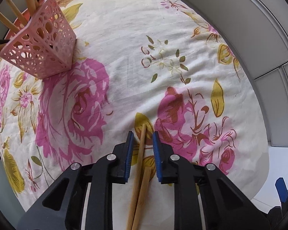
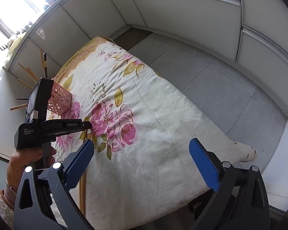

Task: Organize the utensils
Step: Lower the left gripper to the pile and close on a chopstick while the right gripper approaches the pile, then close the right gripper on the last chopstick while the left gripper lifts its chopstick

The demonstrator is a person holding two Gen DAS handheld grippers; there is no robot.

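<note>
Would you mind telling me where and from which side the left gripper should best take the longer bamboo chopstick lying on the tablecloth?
Probably near its far end: the longer bamboo chopstick lies flat on the floral tablecloth, running lengthwise between the left gripper's open fingers. Come straight down from above and close across its narrow width, forward of the shorter chopstick beside it, so that only one is caught.

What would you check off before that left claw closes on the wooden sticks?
1. Chopsticks lie between the left claw fingers: ok.
2. Left claw open enough to take them: ok.
3. Both sticks lined up for one grab: not ok, one ends short of the fingertips.
4. Pink holder upright with room left: cannot tell, it looks tilted and already holds sticks.
5. Right claw open, off to the side: ok.
</note>
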